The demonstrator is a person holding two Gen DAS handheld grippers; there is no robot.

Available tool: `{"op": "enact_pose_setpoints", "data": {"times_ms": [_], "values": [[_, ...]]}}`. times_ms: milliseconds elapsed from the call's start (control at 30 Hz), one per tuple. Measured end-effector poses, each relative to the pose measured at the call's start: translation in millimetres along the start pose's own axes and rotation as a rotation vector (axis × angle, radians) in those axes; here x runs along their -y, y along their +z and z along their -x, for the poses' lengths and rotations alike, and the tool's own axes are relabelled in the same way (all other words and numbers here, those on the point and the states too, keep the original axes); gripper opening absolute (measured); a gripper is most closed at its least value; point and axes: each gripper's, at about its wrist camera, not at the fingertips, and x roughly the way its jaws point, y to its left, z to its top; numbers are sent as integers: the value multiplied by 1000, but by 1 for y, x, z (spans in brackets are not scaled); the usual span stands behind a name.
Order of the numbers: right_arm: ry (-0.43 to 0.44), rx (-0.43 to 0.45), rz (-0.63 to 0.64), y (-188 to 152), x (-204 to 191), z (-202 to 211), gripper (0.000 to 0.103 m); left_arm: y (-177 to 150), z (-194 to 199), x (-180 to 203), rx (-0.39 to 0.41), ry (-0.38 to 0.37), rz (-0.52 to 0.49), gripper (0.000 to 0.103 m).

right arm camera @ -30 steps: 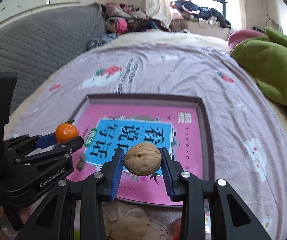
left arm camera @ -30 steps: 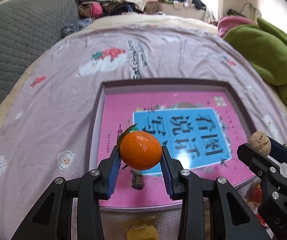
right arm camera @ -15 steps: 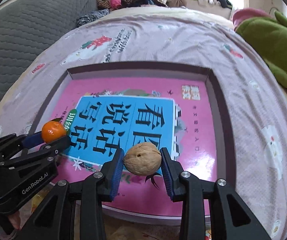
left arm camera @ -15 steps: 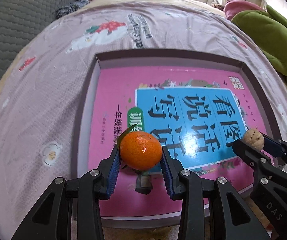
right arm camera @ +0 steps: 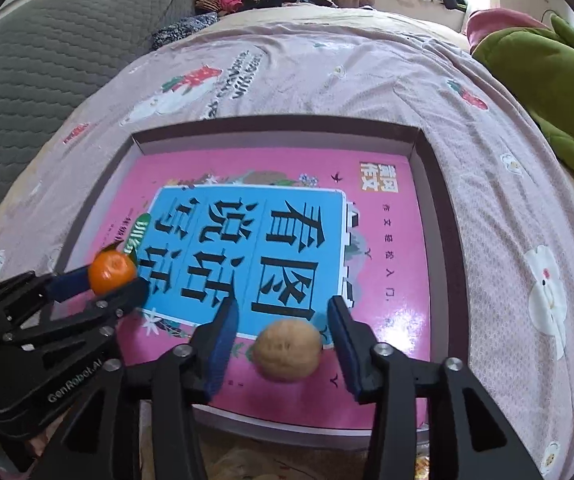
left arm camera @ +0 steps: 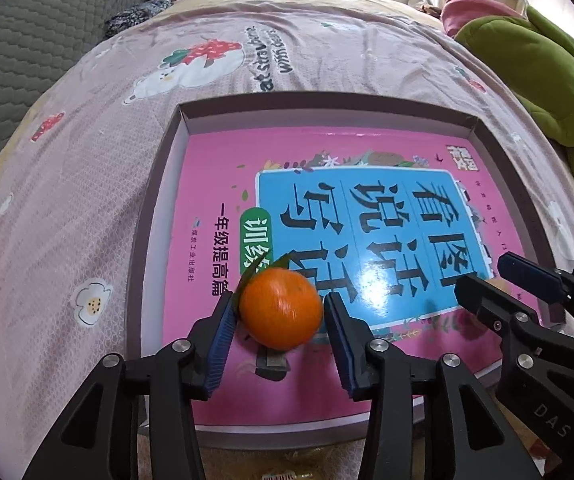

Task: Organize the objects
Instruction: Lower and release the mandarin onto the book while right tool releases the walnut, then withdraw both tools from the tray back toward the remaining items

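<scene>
— Orange fruit: where did the tangerine sit?
— Between the blue pads of the left gripper, over the pink book, near the book's near left corner. Its jaws were opening; the left pad looked just at the peel, the right pad stood clear of it.
— And the right gripper?
— Its jaws were opening too, and the walnut lay between them on the book's near edge, with a gap showing on both sides.
— What carried the book?
— A shallow box with a dark rim, resting on the pink bedspread; the book nearly filled it.
— Anything around?
— A green plush by the bed's right edge, a grey cushion to the left
</scene>
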Motion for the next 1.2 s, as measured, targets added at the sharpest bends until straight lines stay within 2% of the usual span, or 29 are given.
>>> {"op": "enact_pose_setpoints", "data": {"times_ms": [100,300,467,700,800,1000,1200], "values": [[0,23,2,3,-1,10,49,3,11,-1,17,-3,-5,58],[6,59,-12,6,0,32,50,3,33,-8,40,6,2,63],[21,80,-26,4,2,57,50,-2,61,-9,85,33,10,64],[18,155,-29,-3,3,107,54,-16,117,-1,182,36,18,64],[30,179,-27,-11,5,129,54,-23,134,1,198,35,19,65],[34,237,-1,-32,2,171,55,-41,163,9,215,30,-2,65],[-1,305,38,-63,-1,206,56,-68,195,10,254,29,-9,65]]}}
